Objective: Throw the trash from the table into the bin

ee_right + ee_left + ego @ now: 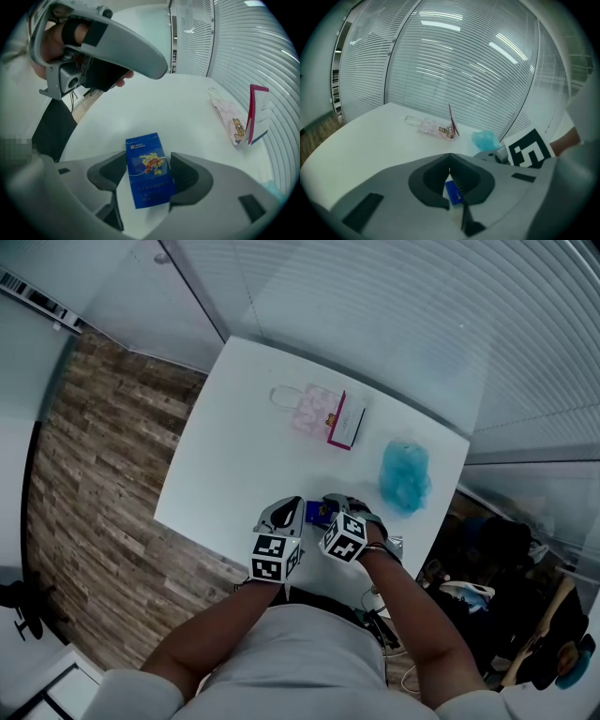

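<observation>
Blue packet [146, 171] is lying flat on the white worktop [234, 446], near the edge closest to the person. It is sitting between the fingers of the right gripper [148, 161], which are standing wide apart and straddling it. The left gripper [449, 156] is hovering just beside, its fingers meeting at the tips and holding nothing. Farther across, a pink gift bag [309, 409] and a crumpled teal plastic bag [405, 474] are lying well apart from the packet.

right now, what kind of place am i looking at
Most likely an office or meeting room: what look like glass partition walls covered by horizontal blinds, a plain white table, and wood-plank flooring.
</observation>
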